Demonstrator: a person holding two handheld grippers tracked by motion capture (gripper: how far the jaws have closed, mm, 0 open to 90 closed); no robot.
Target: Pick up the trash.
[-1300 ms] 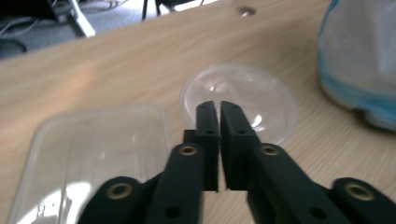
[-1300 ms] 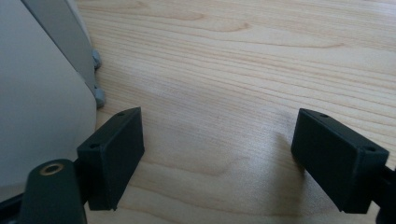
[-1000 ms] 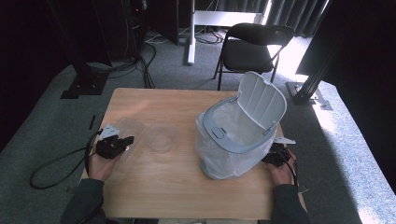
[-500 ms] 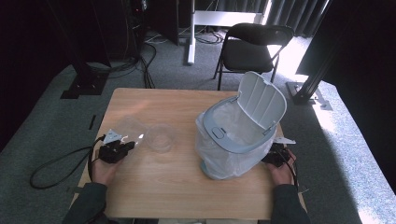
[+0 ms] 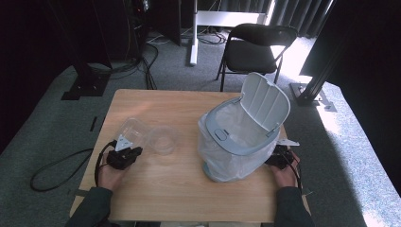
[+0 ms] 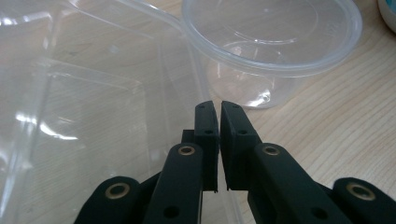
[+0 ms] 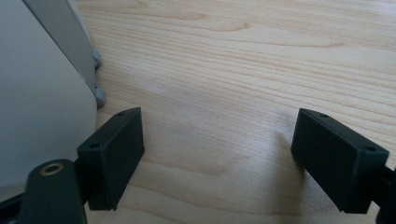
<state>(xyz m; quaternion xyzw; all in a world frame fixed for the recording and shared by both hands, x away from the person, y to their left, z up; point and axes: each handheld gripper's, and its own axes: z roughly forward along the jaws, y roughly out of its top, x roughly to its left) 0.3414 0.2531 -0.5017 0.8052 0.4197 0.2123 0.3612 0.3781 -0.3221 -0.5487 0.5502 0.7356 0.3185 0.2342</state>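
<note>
Clear plastic containers lie near the left edge of the wooden tabletop (image 5: 189,194): a flat clamshell tray (image 5: 130,132) and, just beside it toward the middle, a round tub (image 5: 163,140). In the left gripper view the tray (image 6: 84,116) spreads under and to the left of the jaws, and the tub (image 6: 271,42) stands just past their tips.

The left gripper (image 5: 126,152) sits at the tray's near side, held in the person's left hand (image 5: 111,172). Its jaws have just been opening and now stand a narrow slit apart; the tray's thin edge seems to run between them, but whether the pads press on it I cannot tell. That placement suggests the tray is being let go or re-gripped at its rim.

A grey and white bin (image 5: 239,137), lined with a translucent bag and with its lid tipped up, stands near the right edge, probably waiting to receive the containers. The right gripper (image 5: 279,158) rests low on the tabletop just beside the bin's base, jaws spread wide with nothing between them, likely parked there to steady the bin (image 7: 42,93).
</note>
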